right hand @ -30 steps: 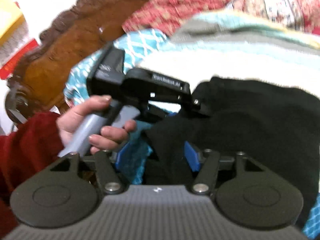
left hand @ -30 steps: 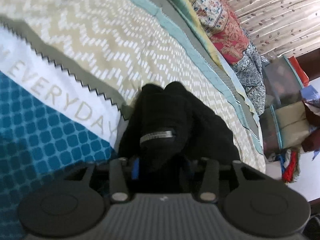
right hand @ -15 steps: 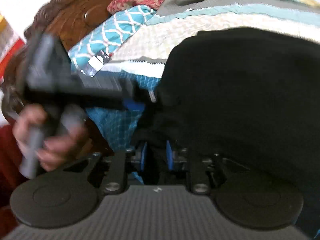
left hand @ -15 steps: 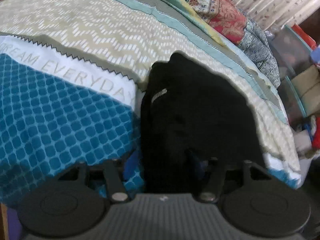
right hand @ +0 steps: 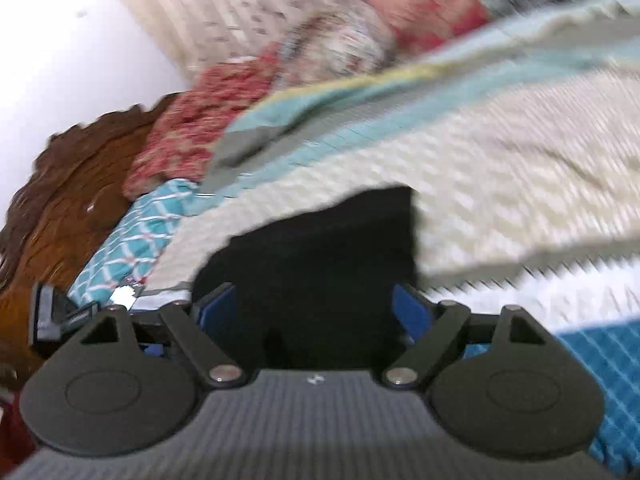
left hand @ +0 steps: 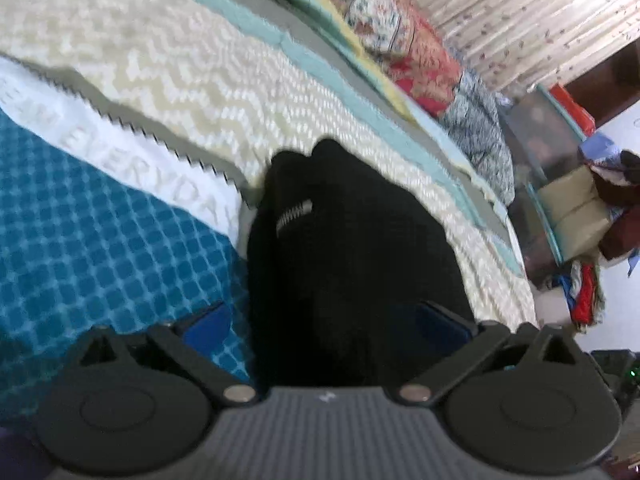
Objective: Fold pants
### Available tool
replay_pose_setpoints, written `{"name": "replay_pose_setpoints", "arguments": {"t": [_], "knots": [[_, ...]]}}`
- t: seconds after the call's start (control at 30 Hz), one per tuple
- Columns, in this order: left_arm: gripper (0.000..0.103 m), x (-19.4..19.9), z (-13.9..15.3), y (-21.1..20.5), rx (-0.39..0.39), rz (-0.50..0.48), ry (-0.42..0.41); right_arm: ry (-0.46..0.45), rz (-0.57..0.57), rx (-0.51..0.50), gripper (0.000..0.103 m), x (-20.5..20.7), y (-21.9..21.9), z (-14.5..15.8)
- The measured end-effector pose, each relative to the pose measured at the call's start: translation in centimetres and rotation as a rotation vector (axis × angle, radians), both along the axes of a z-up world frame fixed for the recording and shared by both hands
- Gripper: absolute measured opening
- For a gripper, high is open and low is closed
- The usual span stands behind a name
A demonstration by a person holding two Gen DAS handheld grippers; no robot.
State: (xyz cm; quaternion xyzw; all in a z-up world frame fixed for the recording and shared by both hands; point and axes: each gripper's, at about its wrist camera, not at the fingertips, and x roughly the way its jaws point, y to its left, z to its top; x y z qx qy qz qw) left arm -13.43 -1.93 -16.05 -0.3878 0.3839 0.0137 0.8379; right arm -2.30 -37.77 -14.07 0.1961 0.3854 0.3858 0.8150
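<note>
Release step — both the left gripper (left hand: 320,320) and right gripper (right hand: 312,304) are opening their fingers off the black pants (left hand: 344,240) on the bed (left hand: 180,80), gripping nothing — next, probably a fresh edge to regrip.

The right gripper (right hand: 314,312) has its jaws opening over black pants (right hand: 320,248) on the bedspread (right hand: 500,184).

Soft daylight illuminates both views evenly. The right wrist view is heavily motion-blurred; the left wrist view is mildly blurred. The black fabric pants (left hand: 352,248) show almost no detail. Fisheye distortion curves the patterned quilted bedspread (left hand: 208,80) at the edges.
</note>
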Motion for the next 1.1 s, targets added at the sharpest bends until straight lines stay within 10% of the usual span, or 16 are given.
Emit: {"name": "replay_pose_setpoints", "arguments": {"t": [0.4,0.5,0.6,0.9,1.1], "knots": [[0.093,3.6,-3.1,-1.1,-0.091,-0.021,-0.005,0.248,0.066,0.073,0.087,1.9,2.7,-4.1],[0.053,3.9,-3.1,-1.4,-0.126,-0.001,-0.007,0.314,0.150,0.159,0.039,2.3,3.9,-3.3],[0.033,4.2,-1.4,-1.0,-0.170,0.017,-0.019,0.207,0.204,0.108,0.029,1.5,5.0,0.0],[0.033,15.0,11.1,-0.8,0.096,-0.091,-0.358,-0.277,0.158,0.194,0.028,8.0,5.2,12.4],[0.034,27.7,11.0,-0.9,0.202,-0.104,-0.417,-0.562,0.028,0.085,0.029,16.6,6.8,13.3]]}}
